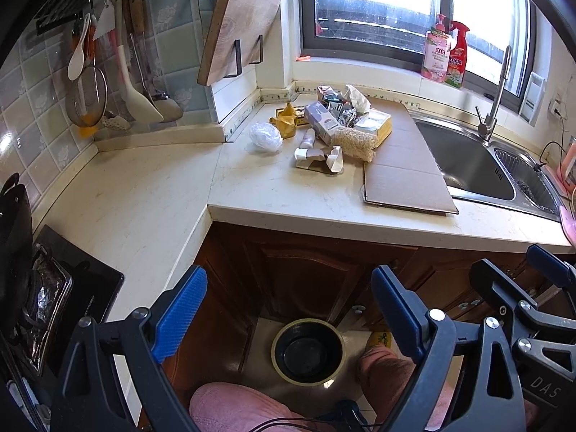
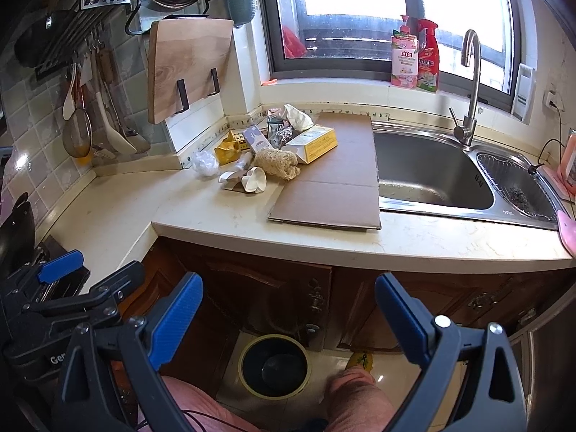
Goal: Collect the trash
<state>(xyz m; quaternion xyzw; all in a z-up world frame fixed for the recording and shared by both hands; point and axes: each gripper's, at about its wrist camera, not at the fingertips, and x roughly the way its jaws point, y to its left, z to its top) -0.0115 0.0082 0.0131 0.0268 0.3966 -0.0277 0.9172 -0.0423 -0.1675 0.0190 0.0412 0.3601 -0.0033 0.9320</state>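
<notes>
Both jaws gape empty; flattened cardboard lies lengthwise toward the window.

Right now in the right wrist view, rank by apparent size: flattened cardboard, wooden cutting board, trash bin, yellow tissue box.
1. Flattened cardboard, largest.
2. Wooden cutting board.
3. Trash bin; it sits on the floor at a different depth from the counter items, so this rank is unsure.
4. Yellow tissue box, smallest.
</notes>
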